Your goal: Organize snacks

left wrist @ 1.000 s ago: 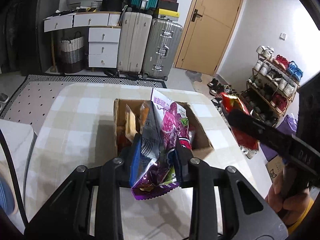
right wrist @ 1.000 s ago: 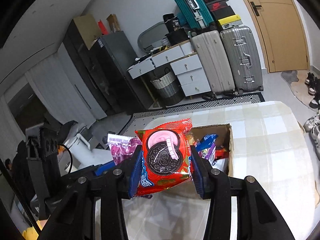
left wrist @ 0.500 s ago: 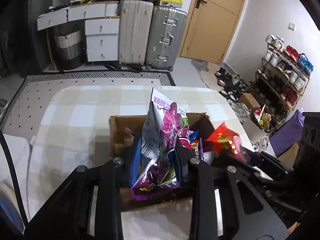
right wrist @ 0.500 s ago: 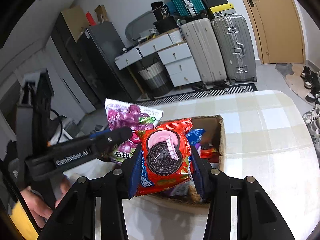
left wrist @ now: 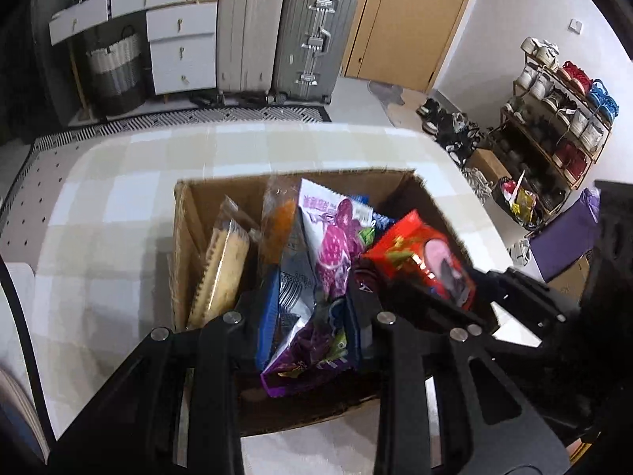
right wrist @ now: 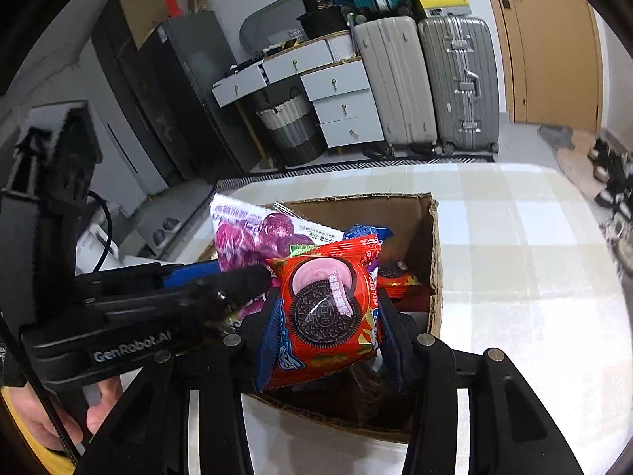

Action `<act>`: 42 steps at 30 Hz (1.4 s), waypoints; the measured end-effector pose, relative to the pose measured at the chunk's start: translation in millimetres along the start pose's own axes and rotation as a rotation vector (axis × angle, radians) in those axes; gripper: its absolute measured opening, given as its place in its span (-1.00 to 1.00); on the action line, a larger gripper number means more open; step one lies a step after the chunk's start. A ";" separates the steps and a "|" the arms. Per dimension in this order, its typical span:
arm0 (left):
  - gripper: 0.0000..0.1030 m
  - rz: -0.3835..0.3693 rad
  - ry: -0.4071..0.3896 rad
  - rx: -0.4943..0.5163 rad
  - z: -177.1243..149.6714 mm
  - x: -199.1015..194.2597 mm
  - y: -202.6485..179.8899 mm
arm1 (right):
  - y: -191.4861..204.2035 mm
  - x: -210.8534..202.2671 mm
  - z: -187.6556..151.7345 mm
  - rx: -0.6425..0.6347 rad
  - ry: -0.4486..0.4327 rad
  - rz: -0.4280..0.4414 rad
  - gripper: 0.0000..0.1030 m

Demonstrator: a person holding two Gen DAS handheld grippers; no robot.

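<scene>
We see both grippers over an open cardboard box (left wrist: 186, 237) that stands on the checked worktop (left wrist: 118, 182). From the left wrist, the left gripper (left wrist: 312, 316) is pinching a purple grape-print snack bag (left wrist: 332, 245) near its lower end, the bag standing up over the box opening; this view alone shows what fills the box's left half, a clear pack of long biscuits (left wrist: 221, 269) leaning on the left wall and an orange packet (left wrist: 277, 221) beside it. There the right gripper (left wrist: 419, 289) enters from the right, and its red packet (left wrist: 423, 253) appears only as a blurred edge just beside the purple bag. From the right wrist we read that packet plainly: the right gripper (right wrist: 324, 328) is clamped on a red Oreo packet (right wrist: 328, 304) with a dark cookie printed on its face, held upright over the near part of the box (right wrist: 433, 261). Only this view shows a second red Oreo packet (right wrist: 395, 277) lying inside by the right wall, a blue wrapper (right wrist: 364, 233) behind it, and the person's hand (right wrist: 59, 415) low on the left under the left gripper (right wrist: 253, 277), whose black finger tip touches the purple bag (right wrist: 253, 237). Whether either bag touches the contents below, we cannot tell.
</scene>
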State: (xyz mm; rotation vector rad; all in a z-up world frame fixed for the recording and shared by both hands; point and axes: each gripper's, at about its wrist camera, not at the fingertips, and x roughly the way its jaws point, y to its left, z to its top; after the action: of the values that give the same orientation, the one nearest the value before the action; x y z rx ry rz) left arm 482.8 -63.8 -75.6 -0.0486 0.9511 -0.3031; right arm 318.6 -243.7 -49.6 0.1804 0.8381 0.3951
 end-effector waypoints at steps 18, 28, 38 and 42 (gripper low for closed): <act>-0.21 -0.006 -0.034 0.029 -9.6 -34.2 -5.1 | -5.8 -4.2 7.0 0.027 0.008 -0.014 -0.04; 0.21 0.051 -0.139 0.031 -5.9 -95.6 -11.9 | 0.7 -28.3 11.3 0.016 -0.052 -0.017 -0.04; 0.52 0.069 -0.308 -0.007 -39.1 -203.6 -17.6 | 18.7 -98.6 11.6 0.032 -0.174 0.035 -0.04; 0.60 0.058 -0.361 -0.023 -63.5 -251.6 -25.3 | 29.6 -136.7 0.9 0.035 -0.213 0.057 -0.01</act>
State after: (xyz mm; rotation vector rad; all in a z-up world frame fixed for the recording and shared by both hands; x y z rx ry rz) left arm 289.3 -12.6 91.4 -0.0933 0.5969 -0.2207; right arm 229.1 -272.7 53.9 0.2742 0.6310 0.4072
